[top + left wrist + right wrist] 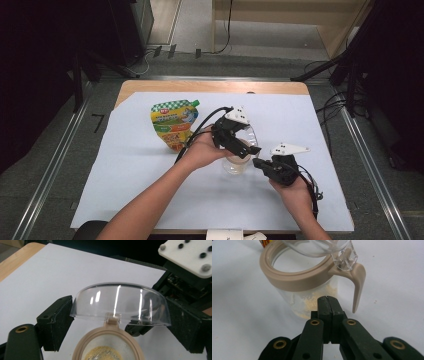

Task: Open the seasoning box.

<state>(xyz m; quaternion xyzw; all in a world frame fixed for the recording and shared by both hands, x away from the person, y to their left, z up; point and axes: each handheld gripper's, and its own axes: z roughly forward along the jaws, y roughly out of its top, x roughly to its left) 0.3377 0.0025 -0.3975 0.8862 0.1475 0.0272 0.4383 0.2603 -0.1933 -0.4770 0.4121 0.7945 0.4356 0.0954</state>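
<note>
A clear jar (237,164) with a beige ring (294,281) and a beige lever (359,282) stands on the white sheet and holds a little yellow powder (103,353). Its clear domed lid (120,302) is swung up on the hinge. My left gripper (243,142) reaches over the jar, its jaws pressed on the two sides of that lid. My right gripper (327,300) is shut with nothing in it, its tips close to the jar's wall, left of the lever. In the high view the right gripper (256,162) sits just right of the jar.
A yellow and green pouch (172,125) lies flat at the back left of the white sheet (150,190). The wooden table edge (210,86) runs along the back. Cables and dark stands (345,75) are on the floor beyond.
</note>
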